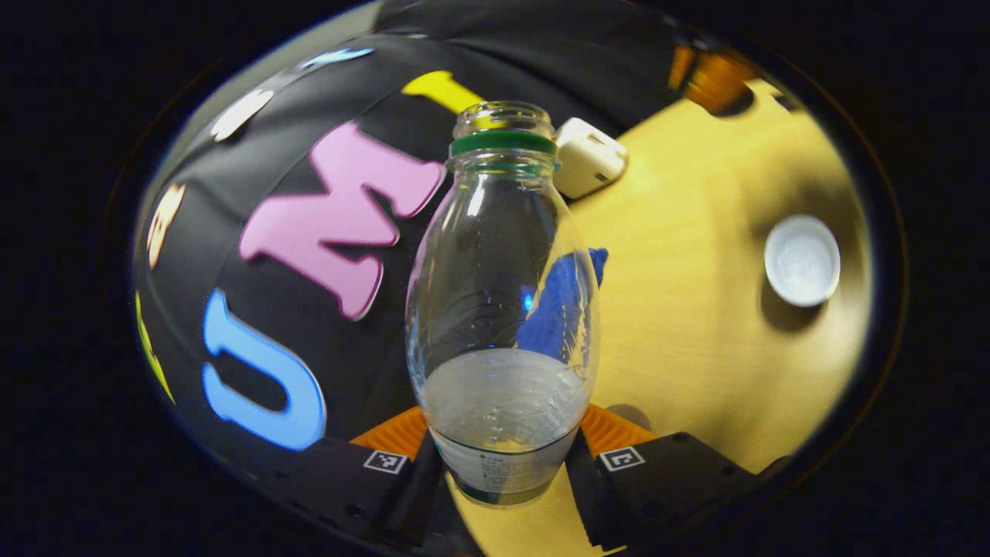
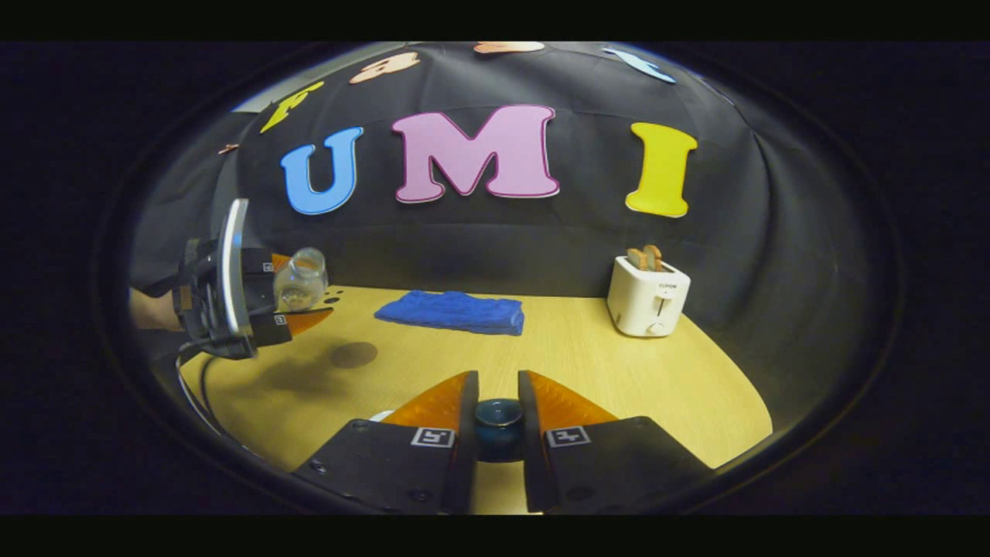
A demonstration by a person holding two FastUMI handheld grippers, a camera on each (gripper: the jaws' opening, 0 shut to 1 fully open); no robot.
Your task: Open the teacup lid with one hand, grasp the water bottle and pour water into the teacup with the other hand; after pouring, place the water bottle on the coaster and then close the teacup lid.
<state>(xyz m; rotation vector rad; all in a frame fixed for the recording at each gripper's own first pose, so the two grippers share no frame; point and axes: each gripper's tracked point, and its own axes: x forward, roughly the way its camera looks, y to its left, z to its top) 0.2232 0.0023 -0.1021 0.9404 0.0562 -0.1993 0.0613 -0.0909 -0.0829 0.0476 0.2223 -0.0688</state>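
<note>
Open tabletop [image 2: 588, 363] between towel [image 2: 451, 312], toaster [image 2: 646, 296]

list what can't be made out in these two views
- Lid, right gripper view: the right gripper has its fingers at both sides, so most of the lid is covered; the teacup under it is hidden.
- Bottle base, left gripper view: cut off low between the left gripper's fingers.
- Bottle in the right gripper view: too small to judge its water level.
- White round thing, left gripper view: too blurred to identify.
</note>
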